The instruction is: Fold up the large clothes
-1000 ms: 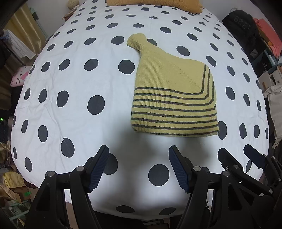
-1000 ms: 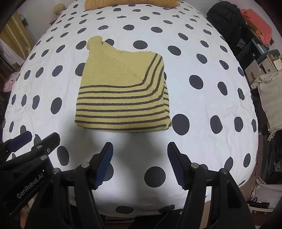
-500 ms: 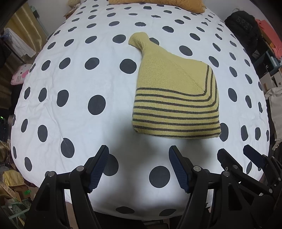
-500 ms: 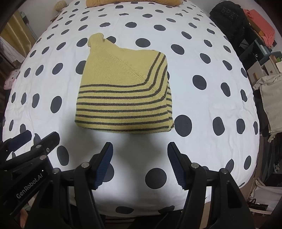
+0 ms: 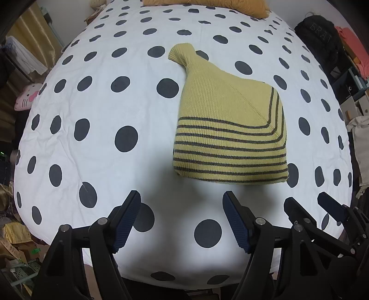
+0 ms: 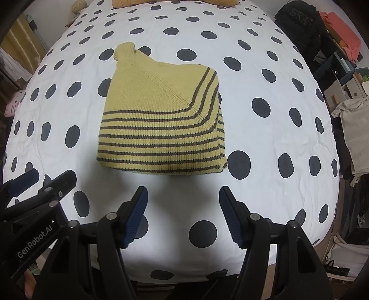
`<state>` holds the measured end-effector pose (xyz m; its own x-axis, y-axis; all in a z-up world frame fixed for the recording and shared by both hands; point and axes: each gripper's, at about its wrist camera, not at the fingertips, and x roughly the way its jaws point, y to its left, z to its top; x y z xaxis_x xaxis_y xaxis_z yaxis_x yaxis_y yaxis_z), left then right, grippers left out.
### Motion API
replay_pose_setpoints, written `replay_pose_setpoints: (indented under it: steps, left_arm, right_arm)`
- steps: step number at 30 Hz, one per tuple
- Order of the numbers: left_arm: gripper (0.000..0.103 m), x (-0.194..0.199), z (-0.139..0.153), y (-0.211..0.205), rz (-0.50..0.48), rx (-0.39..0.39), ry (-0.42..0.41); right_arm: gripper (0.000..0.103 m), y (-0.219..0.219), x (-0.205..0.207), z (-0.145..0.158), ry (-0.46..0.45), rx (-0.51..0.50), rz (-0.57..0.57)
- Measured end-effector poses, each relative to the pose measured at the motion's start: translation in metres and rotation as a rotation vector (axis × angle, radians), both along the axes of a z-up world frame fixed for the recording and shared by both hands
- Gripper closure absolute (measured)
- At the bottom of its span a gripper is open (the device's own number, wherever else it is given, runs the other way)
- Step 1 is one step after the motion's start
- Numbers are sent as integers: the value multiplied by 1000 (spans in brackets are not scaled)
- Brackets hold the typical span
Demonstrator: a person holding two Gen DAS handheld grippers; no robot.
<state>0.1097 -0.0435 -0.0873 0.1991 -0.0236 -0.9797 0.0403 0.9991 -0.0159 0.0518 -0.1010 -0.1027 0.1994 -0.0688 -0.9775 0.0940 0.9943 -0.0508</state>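
Sweater (image 5: 228, 136) (image 6: 161, 129), one, yellow with dark stripes, folded into a compact block and lying flat on the bed (image 5: 96, 129) (image 6: 276, 138), roughly mid-mattress. Long axis running from the near striped hem toward the far end; one narrow ribbed end (image 5: 180, 52) (image 6: 124, 52) poking out at the far left corner, pointing away toward the head of the bed. Stripes straight across the near half, bending upward along the right edge.

Nearest the cameras: left gripper (image 5: 181, 211) (image 6: 42, 180), fingers (image 5: 125, 219) spread wide apart, holding nothing, hovering above the bedsheet short of the near hem. Right gripper (image 6: 182, 207) (image 5: 309, 203) just beside it, fingers (image 6: 230, 219) likewise spread apart and holding nothing, apart from the fabric. Two grippers in all, side by side.

Beyond the sweater: white bedsheet with dark dots, then one mustard-coloured pillow (image 5: 207, 4) (image 6: 175, 1) at the far edge. Off the right side of the bed, one black backpack (image 5: 320, 34) (image 6: 297, 25) and a stack of coral-coloured fabric (image 6: 341, 34). Off the left side, one pink cat-faced plush (image 5: 26, 97).
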Motion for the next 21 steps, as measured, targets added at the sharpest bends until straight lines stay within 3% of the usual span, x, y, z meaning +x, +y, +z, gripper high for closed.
replay_pose_setpoints:
  steps: [21]
  left_arm:
    - [24, -5, 5, 2, 4, -18, -22]
  right_arm:
    - [38, 0, -5, 4, -4, -18, 1]
